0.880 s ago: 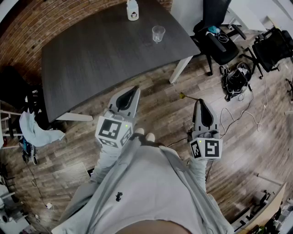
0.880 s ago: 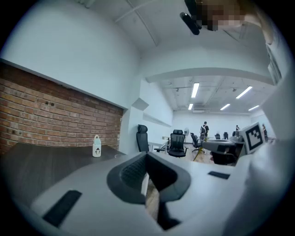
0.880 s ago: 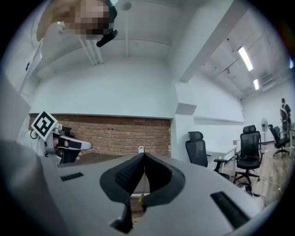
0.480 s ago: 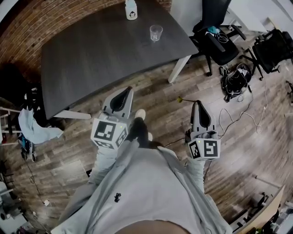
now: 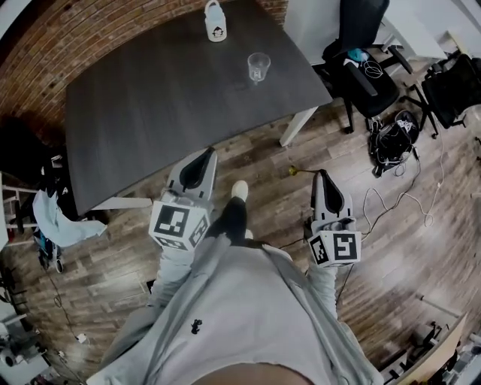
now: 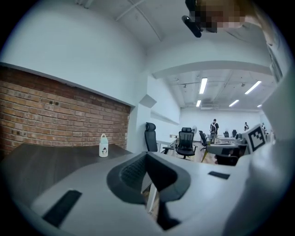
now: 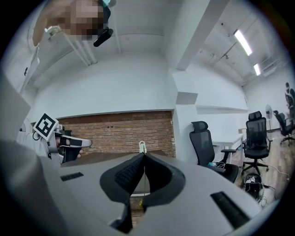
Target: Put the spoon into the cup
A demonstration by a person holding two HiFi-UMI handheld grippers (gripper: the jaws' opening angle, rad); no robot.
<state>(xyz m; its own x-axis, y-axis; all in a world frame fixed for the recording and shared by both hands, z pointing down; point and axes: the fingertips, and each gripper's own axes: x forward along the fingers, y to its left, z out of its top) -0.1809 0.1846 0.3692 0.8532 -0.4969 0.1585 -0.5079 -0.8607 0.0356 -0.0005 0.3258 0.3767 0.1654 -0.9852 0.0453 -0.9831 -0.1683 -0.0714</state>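
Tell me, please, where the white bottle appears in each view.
Head view: white bottle at top centre, on the table's far edge.
Left gripper view: bottle left of centre, on the table.
Right gripper view: uncertain; a white loop above the jaws may be its top.
Shared landmark: the brick wall.

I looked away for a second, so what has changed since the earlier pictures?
The person's shoe has stepped forward toward the table. Nothing taken or let go: the right tool stays shut on the spoon, the left tool shut and empty, the cup on the table.
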